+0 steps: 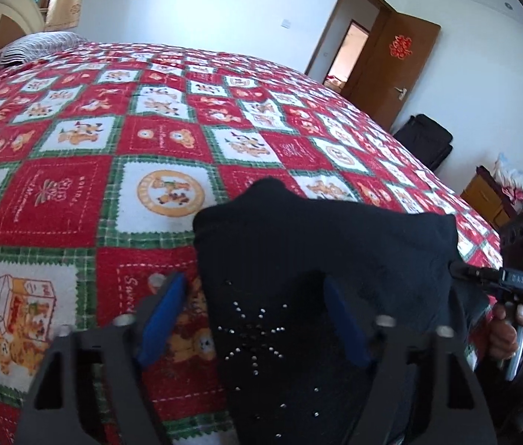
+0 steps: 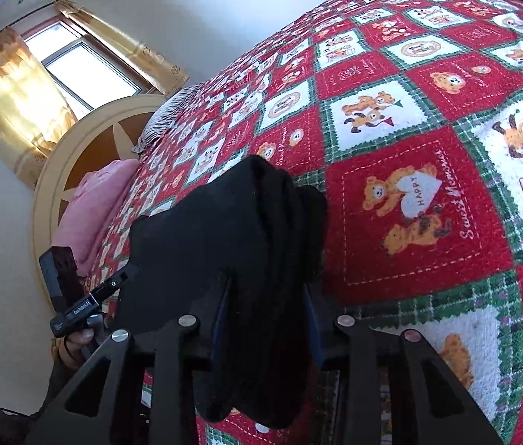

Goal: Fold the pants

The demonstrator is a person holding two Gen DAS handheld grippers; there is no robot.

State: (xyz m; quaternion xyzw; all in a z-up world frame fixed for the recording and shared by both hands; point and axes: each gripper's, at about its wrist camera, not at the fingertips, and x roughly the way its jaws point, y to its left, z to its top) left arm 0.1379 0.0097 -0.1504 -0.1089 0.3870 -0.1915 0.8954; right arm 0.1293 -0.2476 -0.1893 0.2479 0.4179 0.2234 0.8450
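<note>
Black pants with a starburst of small studs lie bunched on the red patchwork bed cover. My left gripper straddles their near edge. Its left blue pad stands clear of the cloth with bed cover showing in between, so it is open. In the right wrist view the pants fill the gap of my right gripper, which is shut on a thick fold. The right gripper also shows at the pants' right corner, and the left gripper at their left edge.
The bed cover spreads wide beyond the pants. A striped pillow and pink bedding lie by the round headboard. A brown door, a black suitcase and a hand are on the right.
</note>
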